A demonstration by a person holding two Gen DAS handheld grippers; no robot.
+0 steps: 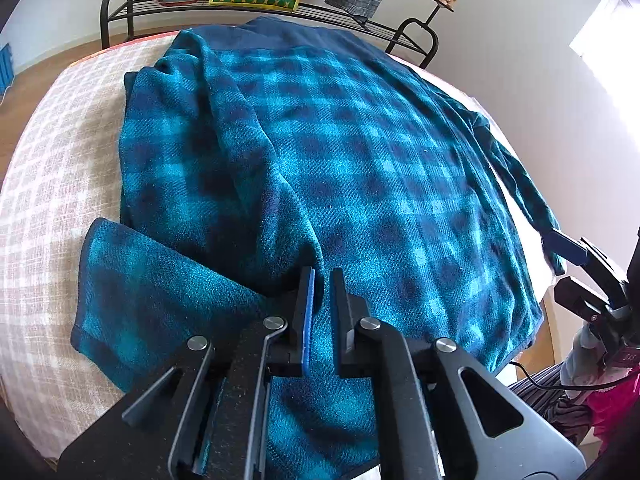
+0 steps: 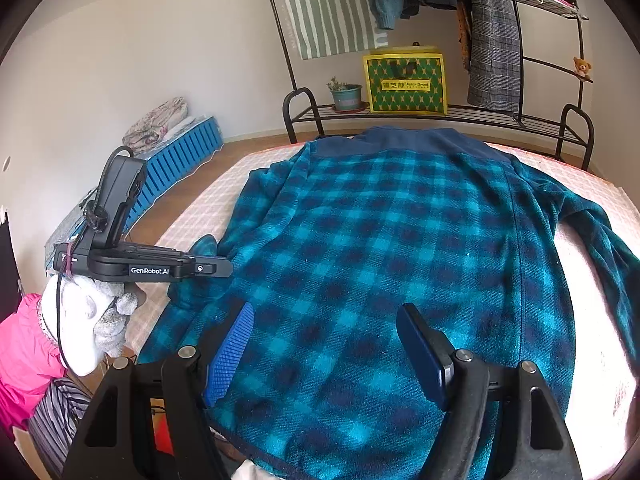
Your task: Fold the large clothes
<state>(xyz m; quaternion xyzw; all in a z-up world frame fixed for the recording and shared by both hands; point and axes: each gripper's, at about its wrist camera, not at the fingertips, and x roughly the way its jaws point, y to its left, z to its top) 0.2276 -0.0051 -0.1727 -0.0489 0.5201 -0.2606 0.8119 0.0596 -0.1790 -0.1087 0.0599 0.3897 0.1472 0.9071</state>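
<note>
A teal and navy plaid fleece jacket (image 1: 340, 140) (image 2: 380, 240) lies back up on a surface with a beige checked cover (image 1: 52, 180). Its left sleeve (image 1: 168, 288) lies bent back along the body, the cuff toward me. My left gripper (image 1: 322, 274) hovers over the fabric beside that sleeve. Its jaws stand a narrow gap apart and nothing is pinched between them. In the right wrist view the left gripper (image 2: 224, 268) sits at the jacket's left edge. My right gripper (image 2: 327, 309) is wide open above the hem. The other sleeve (image 2: 600, 240) trails off to the right.
A black metal rack (image 2: 440, 114) behind the surface holds a potted plant (image 2: 346, 94) and a green and yellow bag (image 2: 406, 80), with clothes hanging above. A blue slatted board (image 2: 180, 160) lies on the floor at left. A gloved hand (image 2: 100, 320) and a pink sleeve (image 2: 24, 360) hold the left gripper.
</note>
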